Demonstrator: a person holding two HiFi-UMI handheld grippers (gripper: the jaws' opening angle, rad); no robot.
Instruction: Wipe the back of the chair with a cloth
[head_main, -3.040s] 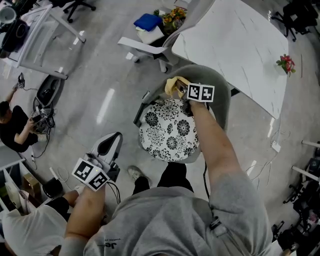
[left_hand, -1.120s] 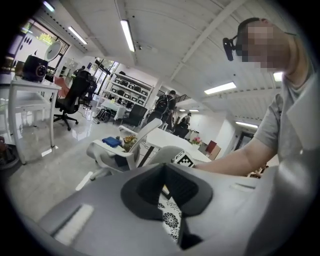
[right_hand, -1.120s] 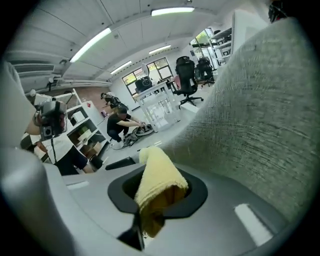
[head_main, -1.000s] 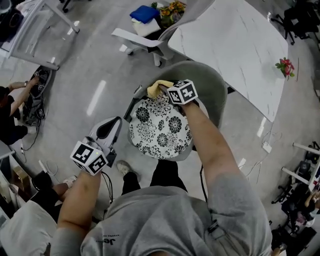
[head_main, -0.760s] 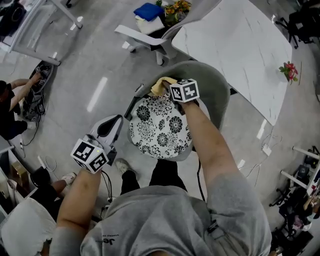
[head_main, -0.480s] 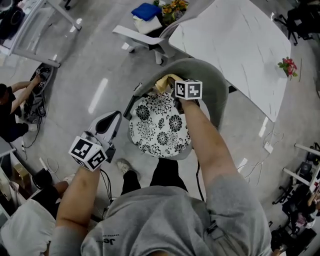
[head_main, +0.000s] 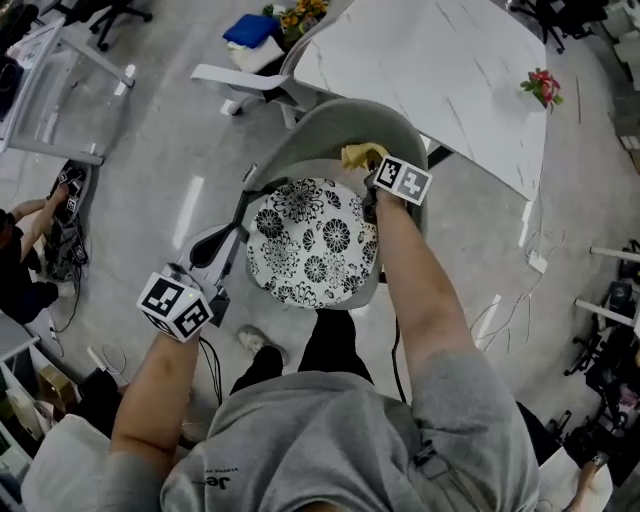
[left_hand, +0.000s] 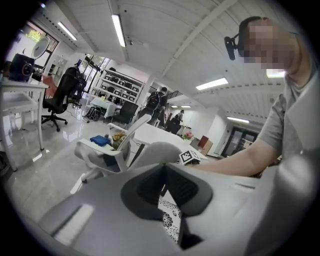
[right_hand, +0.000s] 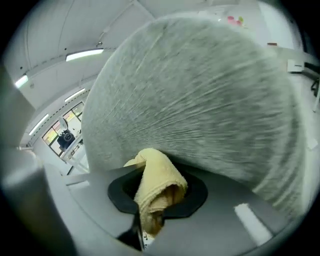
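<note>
While the right arm (head_main: 415, 290) reaches straight forward over the seat, the right gripper (head_main: 368, 170) is at the inner face of the chair back (head_main: 330, 125), near its upper right part. Its jaws are clamped on a yellow cloth (head_main: 360, 155). From the right gripper view, the cloth (right_hand: 157, 182) is bunched into a thick fold between the jaws of the right gripper (right_hand: 155, 200) and presses against the grey, ribbed fabric of the chair back (right_hand: 200, 100), which fills most of that picture. The left arm (head_main: 150, 400) is bent and held lower, to the left of the chair. The left gripper (head_main: 205, 250) points toward the seat's edge, and its jaws (left_hand: 164, 172) are closed together with nothing between them.

The chair has a rounded grey shell and a round seat cushion (head_main: 310, 240) printed with black and white flowers. It stands on a glossy grey floor (head_main: 150, 150), just in front of a white marbled table (head_main: 440, 70) that carries a small bunch of red flowers (head_main: 541, 85). A white office chair (head_main: 245, 80) stands further back on the left.
</note>
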